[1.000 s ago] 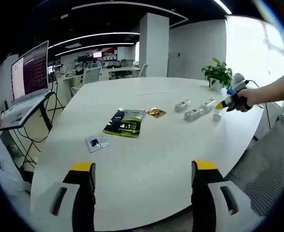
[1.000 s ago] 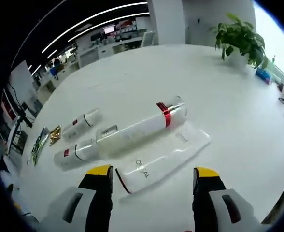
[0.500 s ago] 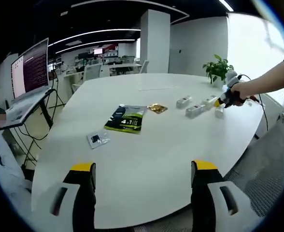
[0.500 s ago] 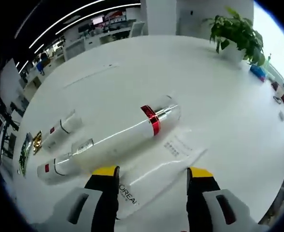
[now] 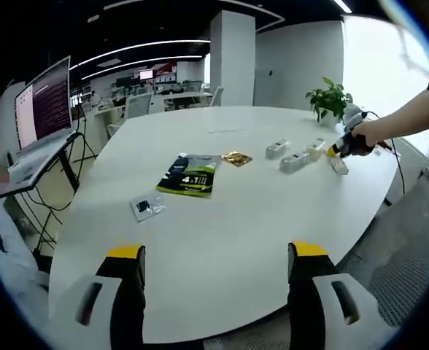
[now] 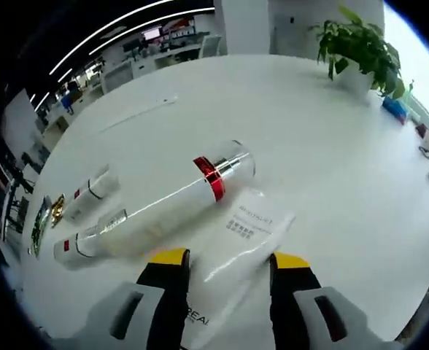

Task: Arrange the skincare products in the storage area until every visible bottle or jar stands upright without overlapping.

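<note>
Tongs first: in the right gripper view the right gripper (image 6: 224,264) has its two yellow-tipped jaws on either side of a flat white tube (image 6: 238,240) that lies on the white table (image 6: 331,153). The jaws stand close against the tube's edges, but whether they actually press it cannot be told. The tube runs forward from between the jaws, its printed crimped end pointing ahead and slightly right.

Just ahead and to the left of these jaws lies a tall white bottle (image 6: 167,209) with a red band and a clear cap, flat on its side and touching the tube's far edge. Further left of the jaws are two small white bottles, also lying down: a nearer bottle (image 6: 74,245) and a farther bottle (image 6: 92,193). A potted plant (image 6: 360,47) stands far ahead to the right.

In the left gripper view the left gripper (image 5: 218,259) hangs spread wide above the near table edge with nothing between its jaws. Ahead and slightly left of it lie a green and black packet (image 5: 189,176), a small clear sachet (image 5: 147,208) and a gold sachet (image 5: 236,157). Far ahead to the right, a person's hand (image 5: 365,136) holds the other gripper down at the cluster of skincare products.
</note>
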{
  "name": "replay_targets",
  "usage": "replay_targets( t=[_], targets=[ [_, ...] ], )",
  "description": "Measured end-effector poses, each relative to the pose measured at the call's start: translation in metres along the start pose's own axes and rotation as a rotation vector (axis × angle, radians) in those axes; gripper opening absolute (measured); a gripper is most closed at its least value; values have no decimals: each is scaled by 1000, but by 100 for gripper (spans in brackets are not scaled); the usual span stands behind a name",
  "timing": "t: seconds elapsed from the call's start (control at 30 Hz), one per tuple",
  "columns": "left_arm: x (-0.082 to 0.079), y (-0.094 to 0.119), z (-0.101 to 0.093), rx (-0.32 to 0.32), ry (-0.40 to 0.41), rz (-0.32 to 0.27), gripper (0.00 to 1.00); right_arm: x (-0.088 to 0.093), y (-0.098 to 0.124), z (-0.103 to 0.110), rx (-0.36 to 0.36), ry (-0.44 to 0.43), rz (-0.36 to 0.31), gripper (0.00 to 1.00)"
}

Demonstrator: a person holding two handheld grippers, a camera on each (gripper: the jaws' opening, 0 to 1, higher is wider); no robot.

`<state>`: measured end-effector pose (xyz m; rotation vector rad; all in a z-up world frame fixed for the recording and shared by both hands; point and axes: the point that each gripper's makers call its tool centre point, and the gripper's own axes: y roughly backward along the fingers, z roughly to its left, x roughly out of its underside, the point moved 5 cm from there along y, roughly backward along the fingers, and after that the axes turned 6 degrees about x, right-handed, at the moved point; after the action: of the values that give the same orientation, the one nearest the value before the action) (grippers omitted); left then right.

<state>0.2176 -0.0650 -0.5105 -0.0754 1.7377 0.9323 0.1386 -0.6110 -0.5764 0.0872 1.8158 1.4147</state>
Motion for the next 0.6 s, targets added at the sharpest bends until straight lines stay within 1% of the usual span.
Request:
replay_targets(
  t=[0.1,0.17,0.2,0.23,0.27,0.4,0.47,0.5,0.57,0.6],
  targets=[
    [0,0,0,2,-2,0,73,8,6,2,-25,10,-10,36],
    [0,0,0,1,-4,1,73,7,6,0,-42,34,-13,33],
    [0,0,0,3,-4,1,73,8,7,-1,-41,65,-12,32],
    [0,-1,0,3,-5,1,73,10,8,1,-60,97,-9,31],
    [0,-1,0,3,-7,3,72,10,8,0,-64,117,-2,30],
    [0,0,-1,2,-9,4,72,19,16,5,-131,256,46,26],
    [1,0,0,0,-10,7,72,21,18,4,-126,253,54,25],
    [1,-1,0,0,-11,7,72,25,21,6,-130,265,57,25],
    [1,-1,1,1,-13,7,71,31,25,8,-132,289,66,25],
    [1,-1,1,1,-14,7,71,31,25,7,-129,328,72,25]
  ],
)
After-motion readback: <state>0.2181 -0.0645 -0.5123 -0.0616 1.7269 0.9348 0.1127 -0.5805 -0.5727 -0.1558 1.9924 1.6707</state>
